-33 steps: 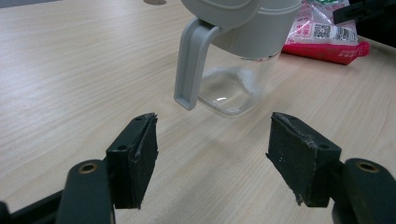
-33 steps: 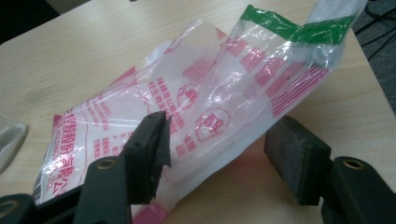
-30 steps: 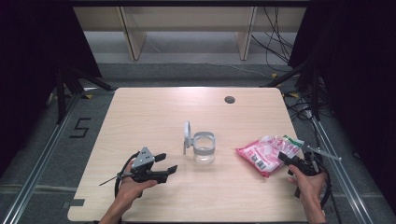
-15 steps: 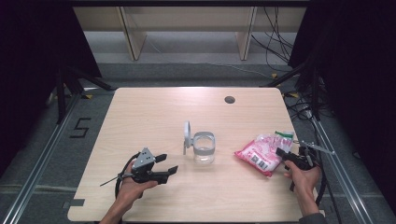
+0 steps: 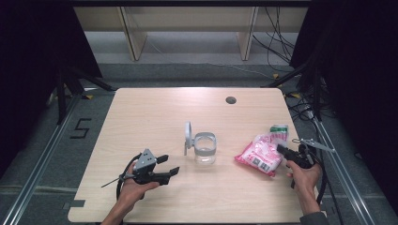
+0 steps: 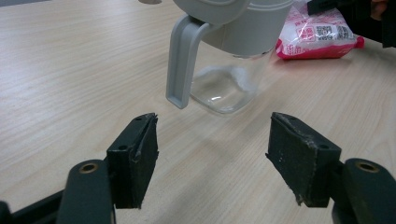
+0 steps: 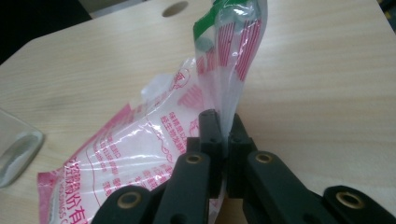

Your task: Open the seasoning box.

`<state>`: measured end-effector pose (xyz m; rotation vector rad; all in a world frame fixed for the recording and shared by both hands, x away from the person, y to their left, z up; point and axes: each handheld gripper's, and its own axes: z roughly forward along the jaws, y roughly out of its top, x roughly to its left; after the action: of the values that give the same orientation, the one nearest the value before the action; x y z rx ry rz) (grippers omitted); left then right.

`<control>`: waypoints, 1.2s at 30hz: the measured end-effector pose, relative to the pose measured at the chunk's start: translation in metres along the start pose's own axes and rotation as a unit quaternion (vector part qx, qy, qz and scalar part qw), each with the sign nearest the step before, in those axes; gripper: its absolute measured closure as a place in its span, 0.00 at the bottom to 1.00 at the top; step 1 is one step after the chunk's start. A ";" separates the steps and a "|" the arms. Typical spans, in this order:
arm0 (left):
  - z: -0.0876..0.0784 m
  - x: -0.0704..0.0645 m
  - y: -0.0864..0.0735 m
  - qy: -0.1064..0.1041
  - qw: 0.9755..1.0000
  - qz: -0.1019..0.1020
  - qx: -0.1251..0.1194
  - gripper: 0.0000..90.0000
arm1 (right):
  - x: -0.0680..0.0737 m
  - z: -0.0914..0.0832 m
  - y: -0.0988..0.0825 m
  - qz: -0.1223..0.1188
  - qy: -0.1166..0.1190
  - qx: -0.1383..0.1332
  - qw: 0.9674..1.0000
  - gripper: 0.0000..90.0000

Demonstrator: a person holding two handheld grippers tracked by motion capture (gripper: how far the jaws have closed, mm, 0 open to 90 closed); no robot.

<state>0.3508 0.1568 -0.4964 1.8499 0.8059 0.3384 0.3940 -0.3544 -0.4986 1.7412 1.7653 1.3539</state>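
Note:
A pink and white plastic bag (image 5: 261, 153) (image 7: 154, 140) lies on the table at the right, its green-tipped end (image 7: 219, 18) raised. My right gripper (image 5: 283, 151) (image 7: 223, 140) is shut on the bag's thin film; its jaws have just been closing on it. A clear glass jar with a grey flip lid (image 5: 202, 147) (image 6: 229, 51) stands mid-table, lid swung open to its left. My left gripper (image 5: 169, 165) (image 6: 212, 154) rests low near the front left, open, nothing between its pads, aimed at the jar.
The light wooden table (image 5: 155, 112) has a round cable hole (image 5: 230, 100) at the back right. Dark stands and cables flank the table. Wooden shelf legs (image 5: 131, 33) stand on the floor behind it.
The right gripper has moved slightly left onto the bag's edge and shut on it, lifting the green-tipped end. The left gripper has stayed still.

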 end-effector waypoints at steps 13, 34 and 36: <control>0.002 -0.004 -0.002 0.001 1.000 0.001 0.000 0.36 | 0.029 -0.016 0.014 -0.066 0.073 -0.062 0.993 1.00; 0.005 -0.013 -0.003 -0.013 1.000 0.003 0.000 0.36 | 0.100 -0.033 0.029 -0.171 0.129 -0.089 0.973 1.00; 0.005 -0.014 -0.003 -0.009 1.000 0.007 0.004 0.36 | 0.104 -0.034 0.030 -0.183 0.130 -0.084 0.971 1.00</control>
<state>0.3423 0.1442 -0.4996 1.8633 0.7837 0.3266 0.3638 -0.2798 -0.4186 1.1210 1.9199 1.5609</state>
